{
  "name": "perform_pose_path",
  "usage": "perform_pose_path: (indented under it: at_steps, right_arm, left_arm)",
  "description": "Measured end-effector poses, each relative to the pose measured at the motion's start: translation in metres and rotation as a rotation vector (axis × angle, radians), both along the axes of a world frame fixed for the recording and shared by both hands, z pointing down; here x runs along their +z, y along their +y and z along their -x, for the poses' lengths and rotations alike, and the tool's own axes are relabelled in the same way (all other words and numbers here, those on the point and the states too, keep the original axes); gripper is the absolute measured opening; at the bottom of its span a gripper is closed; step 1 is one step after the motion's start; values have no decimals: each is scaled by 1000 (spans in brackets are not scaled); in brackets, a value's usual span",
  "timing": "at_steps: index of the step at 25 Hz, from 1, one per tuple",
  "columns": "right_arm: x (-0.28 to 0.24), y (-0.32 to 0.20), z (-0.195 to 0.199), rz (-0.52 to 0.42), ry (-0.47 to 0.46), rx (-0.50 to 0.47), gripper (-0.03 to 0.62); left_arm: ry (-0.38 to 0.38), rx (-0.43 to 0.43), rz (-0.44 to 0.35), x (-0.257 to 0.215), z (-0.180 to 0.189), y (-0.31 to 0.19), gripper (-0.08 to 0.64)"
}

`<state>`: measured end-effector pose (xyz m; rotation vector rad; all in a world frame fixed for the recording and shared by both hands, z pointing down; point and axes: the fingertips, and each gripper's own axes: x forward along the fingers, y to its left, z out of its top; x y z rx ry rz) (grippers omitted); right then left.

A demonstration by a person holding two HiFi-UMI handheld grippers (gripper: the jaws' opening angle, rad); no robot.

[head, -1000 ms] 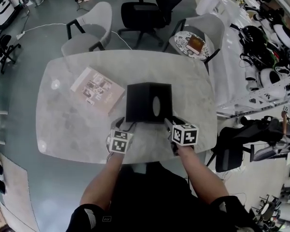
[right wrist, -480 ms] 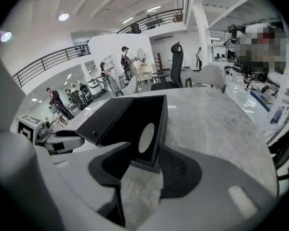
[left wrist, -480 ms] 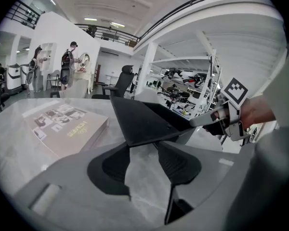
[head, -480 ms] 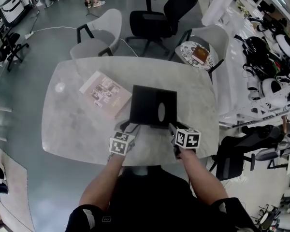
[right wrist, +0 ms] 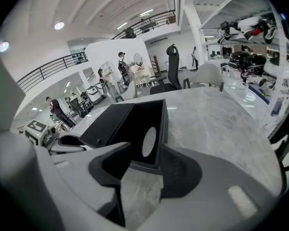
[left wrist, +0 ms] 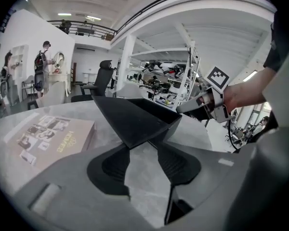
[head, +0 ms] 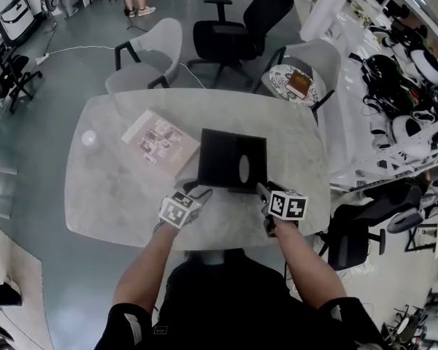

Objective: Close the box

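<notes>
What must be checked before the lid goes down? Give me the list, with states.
1. Lid raised, box open: ok.
2. Left tool gripping the lid: not ok; its jaws have just been closing, the lid corner is between them, not pressed yet.
3. Right tool holding the box wall: cannot tell; the wall stands between its jaws.
4. Box inside free of things: cannot tell, too dark.

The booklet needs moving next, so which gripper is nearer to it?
Left. The left gripper, its jaws just closing around a flap corner of the box, is just off the booklet's near corner; the right gripper is across the box from it.
</notes>
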<state>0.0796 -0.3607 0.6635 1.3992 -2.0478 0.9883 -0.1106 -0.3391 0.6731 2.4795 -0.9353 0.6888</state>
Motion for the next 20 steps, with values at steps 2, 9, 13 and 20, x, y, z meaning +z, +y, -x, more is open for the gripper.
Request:
perform_pose_path:
  at_steps: [2,9,13,20]
  right_arm:
    - [-5,1,2,-13,1,-2,179]
    - [0,27,15,12,34,10,179]
    - [2,35,21,5,38,10,179]
    - [-2,27,1,-35,19,-15,173]
  left_arm:
    - [26,38,18,-3,-1,3,187]
    - [229,-26,74,-32,-2,-3,174]
    - [250,-61,57,-41,-3,-8,148]
    - [257,-162,20,-59,-19,-17,124]
